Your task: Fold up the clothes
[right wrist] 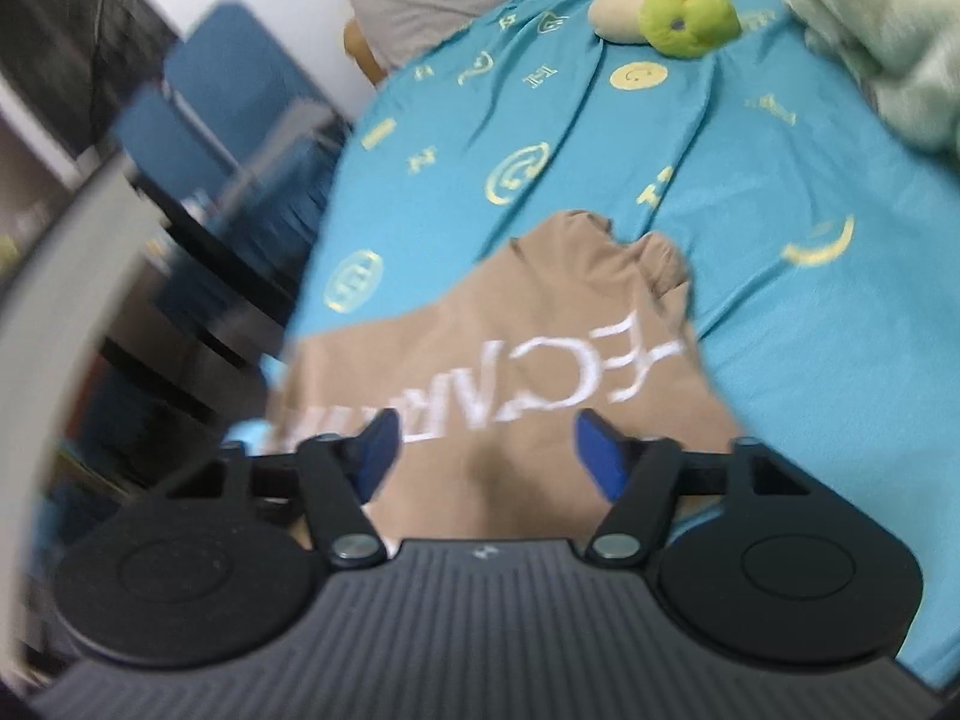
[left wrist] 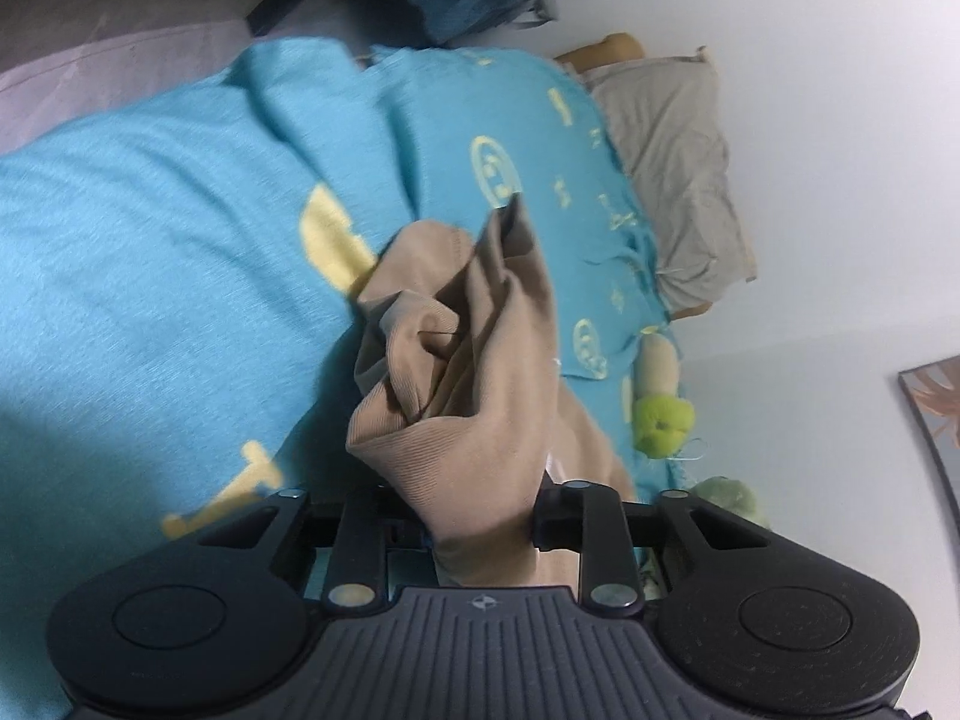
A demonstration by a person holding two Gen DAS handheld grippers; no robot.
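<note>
On the bed's turquoise patterned sheet (right wrist: 750, 312), the left gripper (left wrist: 480, 516) pinches a bunched tan ribbed garment (left wrist: 468, 360); the right gripper (right wrist: 486, 450) hovers over it, jaws wide.

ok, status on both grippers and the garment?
Left gripper shut on tan ribbed garment, bunched. Right gripper open above its white-lettered panel. Green plush toy lies apart on turquoise bedsheet.

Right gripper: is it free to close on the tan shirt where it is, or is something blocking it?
Probably yes. The right gripper is open, its blue pads spread over the tan shirt with nothing between them but fabric. The left gripper is already shut on a bunch of the shirt.
</note>
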